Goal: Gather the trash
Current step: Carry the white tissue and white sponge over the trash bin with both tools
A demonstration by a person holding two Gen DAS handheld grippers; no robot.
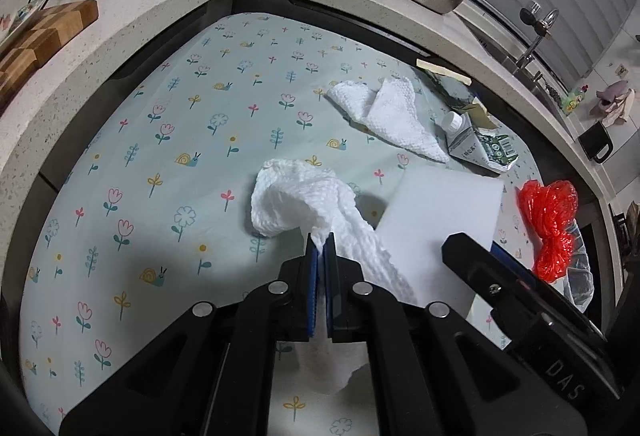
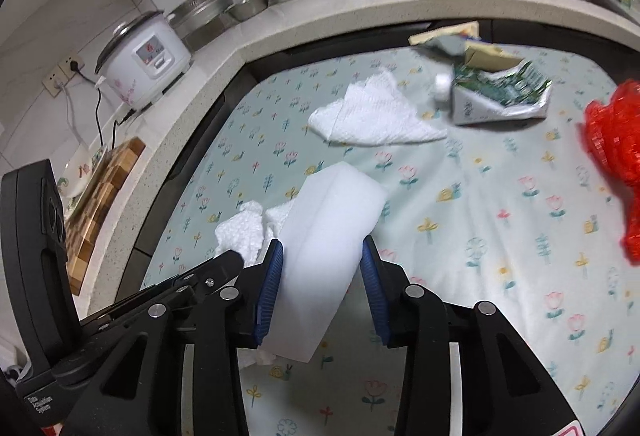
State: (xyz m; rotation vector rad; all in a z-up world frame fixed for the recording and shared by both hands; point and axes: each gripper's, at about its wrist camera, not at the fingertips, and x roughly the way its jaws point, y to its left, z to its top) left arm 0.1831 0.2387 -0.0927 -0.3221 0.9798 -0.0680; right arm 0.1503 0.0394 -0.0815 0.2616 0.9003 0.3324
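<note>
Both claws hold trash above the table.
Left claw [image 1: 320, 242] is clamped on a crumpled paper towel [image 1: 296, 201]; right claw [image 2: 322, 256] grips a white foam block [image 2: 324, 248]. Another towel [image 1: 390, 115], carton [image 1: 476, 143] and red bag [image 1: 550, 224] lie on the floral cloth [image 1: 160, 155].

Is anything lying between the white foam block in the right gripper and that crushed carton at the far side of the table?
Yes. A flat white paper towel lies on the floral cloth roughly between the foam block in the right gripper and the crushed carton. The red plastic bag sits off to the right, clear of that line.
</note>
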